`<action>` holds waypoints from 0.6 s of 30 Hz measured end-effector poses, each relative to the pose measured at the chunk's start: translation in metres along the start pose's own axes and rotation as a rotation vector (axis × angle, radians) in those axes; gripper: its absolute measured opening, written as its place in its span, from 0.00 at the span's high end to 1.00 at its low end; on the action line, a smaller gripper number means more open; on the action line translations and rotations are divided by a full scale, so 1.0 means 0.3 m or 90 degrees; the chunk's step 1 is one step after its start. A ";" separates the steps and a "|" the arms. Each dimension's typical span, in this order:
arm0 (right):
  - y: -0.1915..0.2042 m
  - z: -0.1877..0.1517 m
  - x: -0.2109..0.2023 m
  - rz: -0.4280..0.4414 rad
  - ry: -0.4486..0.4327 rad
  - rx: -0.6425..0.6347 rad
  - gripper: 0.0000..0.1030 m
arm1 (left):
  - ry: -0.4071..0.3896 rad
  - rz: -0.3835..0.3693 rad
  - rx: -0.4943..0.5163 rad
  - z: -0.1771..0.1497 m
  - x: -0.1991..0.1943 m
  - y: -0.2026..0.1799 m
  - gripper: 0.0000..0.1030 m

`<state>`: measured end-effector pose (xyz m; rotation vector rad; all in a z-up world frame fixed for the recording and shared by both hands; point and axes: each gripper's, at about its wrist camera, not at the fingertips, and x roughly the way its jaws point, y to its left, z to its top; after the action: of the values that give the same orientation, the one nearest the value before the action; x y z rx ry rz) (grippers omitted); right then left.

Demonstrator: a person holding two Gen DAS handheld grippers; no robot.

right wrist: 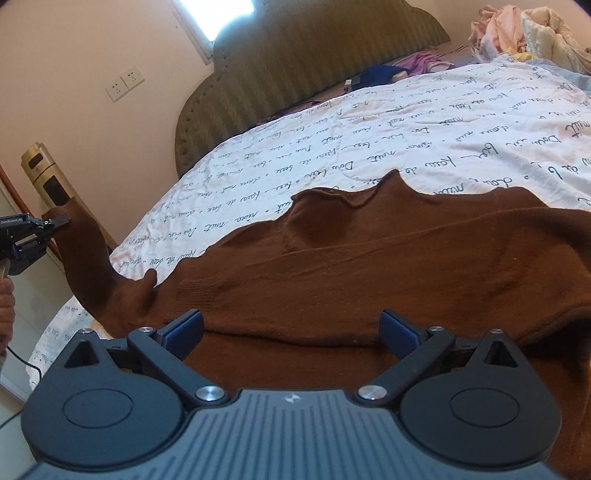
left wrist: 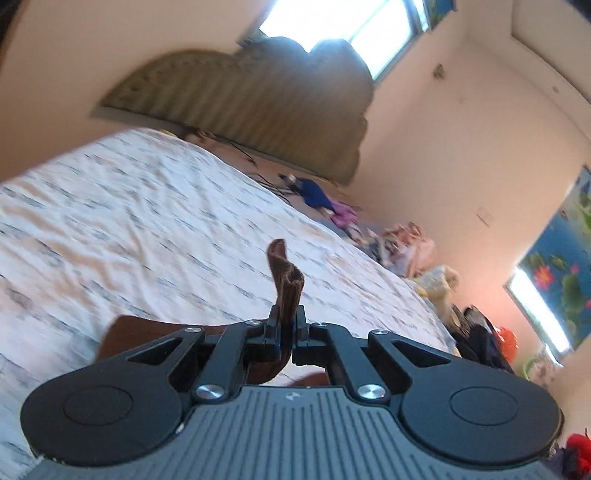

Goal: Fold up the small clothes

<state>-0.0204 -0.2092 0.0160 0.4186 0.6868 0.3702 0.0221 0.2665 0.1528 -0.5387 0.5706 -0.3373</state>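
Note:
A brown knit sweater (right wrist: 369, 266) lies spread on the bed's white sheet with script print (right wrist: 406, 140). Its left sleeve (right wrist: 85, 251) is lifted off the bed's side, and my left gripper (right wrist: 61, 220) is shut on the cuff. In the left wrist view that cuff (left wrist: 284, 280) sticks up between the closed fingers of the left gripper (left wrist: 287, 325). My right gripper (right wrist: 291, 328) stands open just above the sweater's near part, with nothing clamped between its blue pads (right wrist: 184, 328).
An olive padded headboard (right wrist: 314, 62) backs the bed. Blue and purple clothes (right wrist: 399, 68) and a pile of pale laundry (right wrist: 524, 29) lie near the pillows' end. A gold cylinder device (right wrist: 44, 173) stands left of the bed. A person's hand (right wrist: 5, 299) holds the left gripper.

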 end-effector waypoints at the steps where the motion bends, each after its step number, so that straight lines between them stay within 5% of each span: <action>1: -0.010 0.003 -0.007 -0.004 -0.004 0.004 0.01 | 0.018 -0.019 0.003 -0.049 0.057 -0.058 0.96; 8: -0.066 0.057 0.014 0.006 -0.001 0.045 0.01 | 0.107 -0.059 0.096 -0.415 0.390 -0.350 0.96; 15: -0.103 0.086 0.163 0.099 0.043 0.173 0.01 | 0.184 -0.017 0.110 -0.611 0.564 -0.302 0.94; 17: -0.110 0.087 0.204 0.117 0.050 0.204 0.00 | 0.198 -0.026 0.096 -0.592 0.550 -0.290 0.80; 18: -0.111 0.089 0.223 0.121 0.052 0.217 0.00 | 0.199 -0.041 0.079 -0.577 0.533 -0.282 0.63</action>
<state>0.0516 -0.2136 -0.0168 0.8002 0.7952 0.4531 0.0340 0.0607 0.0108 -0.3863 0.8294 -0.5205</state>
